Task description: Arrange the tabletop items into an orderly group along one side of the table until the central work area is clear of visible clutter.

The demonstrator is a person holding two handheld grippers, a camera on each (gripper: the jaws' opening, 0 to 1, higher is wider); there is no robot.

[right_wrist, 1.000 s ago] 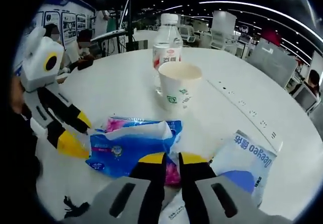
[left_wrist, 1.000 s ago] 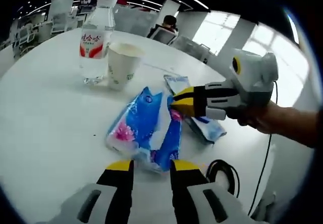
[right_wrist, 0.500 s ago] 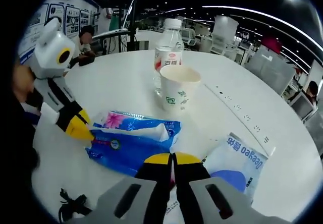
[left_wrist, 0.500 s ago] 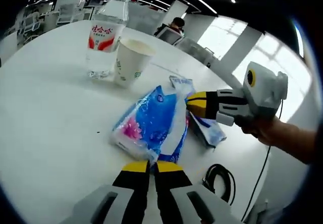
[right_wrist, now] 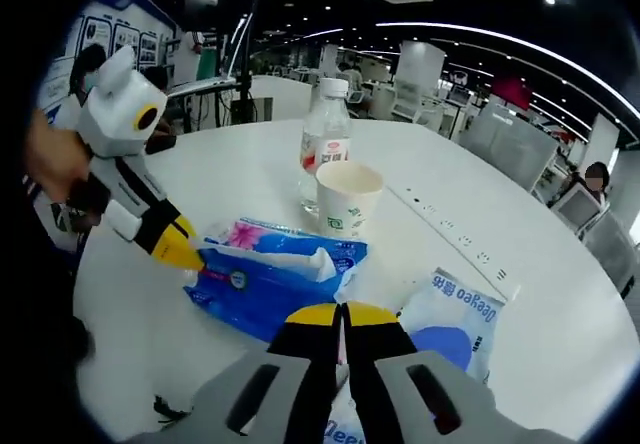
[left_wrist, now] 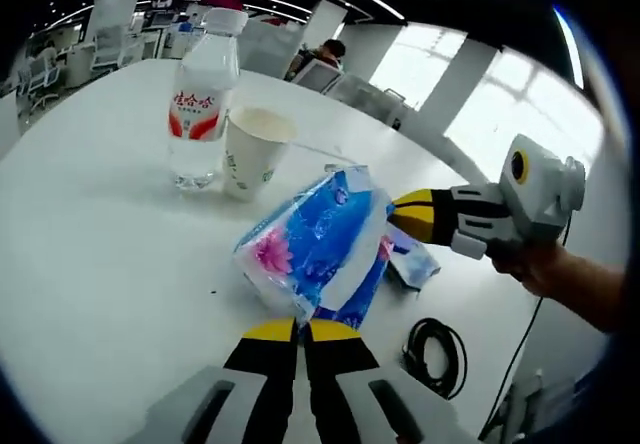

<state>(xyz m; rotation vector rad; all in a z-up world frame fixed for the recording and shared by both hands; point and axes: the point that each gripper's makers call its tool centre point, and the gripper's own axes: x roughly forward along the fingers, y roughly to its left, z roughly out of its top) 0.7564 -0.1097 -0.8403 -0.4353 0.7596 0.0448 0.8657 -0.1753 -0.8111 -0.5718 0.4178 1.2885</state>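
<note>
A blue and pink tissue pack (left_wrist: 318, 239) lies slanted in the middle of the white round table (left_wrist: 100, 254), its near end raised. My left gripper (left_wrist: 303, 326) is shut on that end. My right gripper (left_wrist: 398, 214) reaches in from the right and is shut on the opposite edge. In the right gripper view the same pack (right_wrist: 265, 282) stretches between my right gripper (right_wrist: 340, 312) and the left gripper (right_wrist: 182, 254). Behind it stand a water bottle (left_wrist: 203, 104) and a paper cup (left_wrist: 255, 152), side by side. A white and blue wipes pack (right_wrist: 450, 316) lies flat beside the right jaws.
A coiled black cable (left_wrist: 436, 344) lies near the table's edge. A row of sockets (right_wrist: 455, 244) runs across the tabletop beyond the cup (right_wrist: 347, 196) and bottle (right_wrist: 325, 154). Office chairs and seated people fill the background.
Both grippers went from open to shut on the blue tissue pack. The pack has since risen and tilted between them, and both cameras have pulled back a little.
</note>
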